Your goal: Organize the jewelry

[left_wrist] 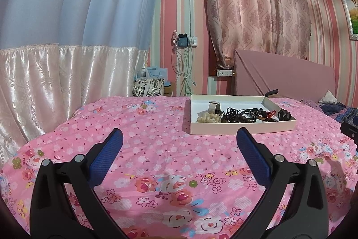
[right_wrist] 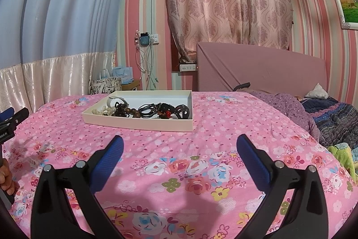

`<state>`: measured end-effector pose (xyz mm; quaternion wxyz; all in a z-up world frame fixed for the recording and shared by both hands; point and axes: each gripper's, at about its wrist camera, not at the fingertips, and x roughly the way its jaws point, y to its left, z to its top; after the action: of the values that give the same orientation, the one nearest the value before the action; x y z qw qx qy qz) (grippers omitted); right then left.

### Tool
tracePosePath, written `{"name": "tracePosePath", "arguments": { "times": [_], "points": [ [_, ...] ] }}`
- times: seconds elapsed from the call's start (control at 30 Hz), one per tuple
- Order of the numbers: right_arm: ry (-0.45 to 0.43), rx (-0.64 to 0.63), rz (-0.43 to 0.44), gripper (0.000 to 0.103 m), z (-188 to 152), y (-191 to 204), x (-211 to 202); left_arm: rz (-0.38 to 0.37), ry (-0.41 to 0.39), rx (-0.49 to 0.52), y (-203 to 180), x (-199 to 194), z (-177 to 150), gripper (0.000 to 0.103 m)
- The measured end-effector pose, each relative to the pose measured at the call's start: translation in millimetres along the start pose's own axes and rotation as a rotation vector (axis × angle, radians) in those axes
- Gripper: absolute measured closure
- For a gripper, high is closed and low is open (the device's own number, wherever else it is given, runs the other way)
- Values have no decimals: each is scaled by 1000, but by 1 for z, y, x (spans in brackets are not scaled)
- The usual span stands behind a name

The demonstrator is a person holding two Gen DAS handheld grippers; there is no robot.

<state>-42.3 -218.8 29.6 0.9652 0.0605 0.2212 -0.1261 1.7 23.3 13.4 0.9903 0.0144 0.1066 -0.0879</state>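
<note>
Pink floral bedding point(left_wrist: 156, 149) fills the lower half of both views, with striped wallpaper and curtains behind. Seen from the left wrist, the left tool point(left_wrist: 179, 145) sits low in the frame, its blue pads spread wide, gripping and touching nothing. A shallow white tray point(left_wrist: 241, 128) lies ahead of it and to the right of centre on the bed, well apart from the fingertips. Along the tray's near side runs a row of jewelry point(left_wrist: 241, 114): pale beads at left, then dark cords and bands.

From the right wrist, the tray point(right_wrist: 138, 123) sits ahead and left of centre, long axis across the frame. The right tool point(right_wrist: 180, 146) is likewise spread wide and empty. Neither looks clearly nearer; I judge both must reach forward and inward.
</note>
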Motion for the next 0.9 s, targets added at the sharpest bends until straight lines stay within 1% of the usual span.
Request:
{"name": "tracePosePath", "arguments": {
  "times": [0.33,0.47,0.9],
  "points": [
    [2,-5,2,2,4,1,2,7,1,4,1,-1,0,3],
    [5,-4,2,2,3,1,2,-24,16,11,-1,1,-1,3],
    [7,-1,4,2,1,0,2,-15,17,15,-3,-1,-1,3]
  ]
}}
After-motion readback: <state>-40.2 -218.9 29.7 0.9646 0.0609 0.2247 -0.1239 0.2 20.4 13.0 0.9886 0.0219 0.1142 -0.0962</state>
